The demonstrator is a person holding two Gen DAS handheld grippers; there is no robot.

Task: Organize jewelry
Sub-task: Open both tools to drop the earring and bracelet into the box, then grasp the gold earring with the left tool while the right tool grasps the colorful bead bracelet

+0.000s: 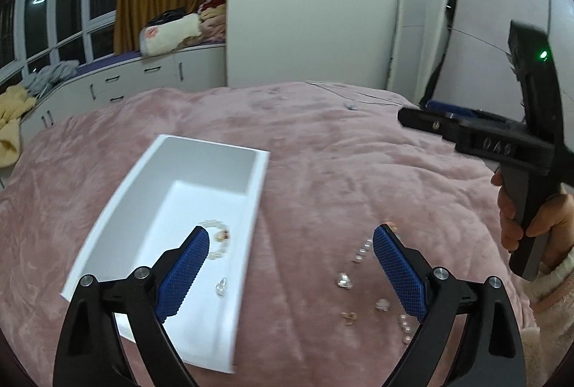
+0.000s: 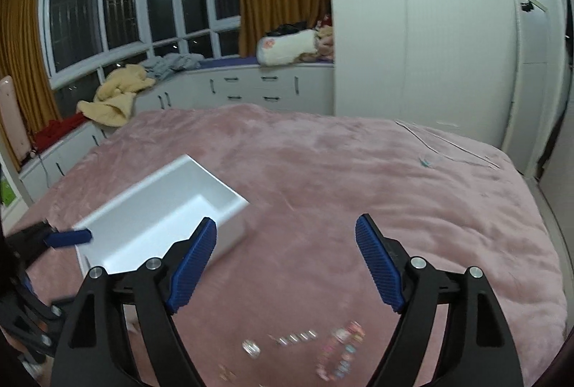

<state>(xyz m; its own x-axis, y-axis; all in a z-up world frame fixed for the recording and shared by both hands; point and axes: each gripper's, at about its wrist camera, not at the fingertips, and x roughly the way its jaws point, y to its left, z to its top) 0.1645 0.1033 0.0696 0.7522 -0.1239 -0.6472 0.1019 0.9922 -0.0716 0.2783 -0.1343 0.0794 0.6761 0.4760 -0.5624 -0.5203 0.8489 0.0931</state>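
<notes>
Both tools are spread wide with nothing held: the left gripper (image 1: pixel 290 240) hangs over the white box (image 1: pixel 251 207) edge and the right gripper (image 2: pixel 286 231) above the pink blanket (image 2: pixel 323 171). Loose pieces (image 1: pixel 362 279) and a colourful bracelet (image 2: pixel 339 354) lie nearest, unsorted. Farther off, a beaded bracelet (image 1: pixel 220 238) and small bead (image 1: pixel 221 286) already sit inside the box, whose long axis runs away leftward, so most work seems left.

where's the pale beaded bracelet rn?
Left wrist view: the pale beaded bracelet lies on the floor of the white rectangular tray on the pink blanket, just beyond the left gripper's left fingertip.
</notes>
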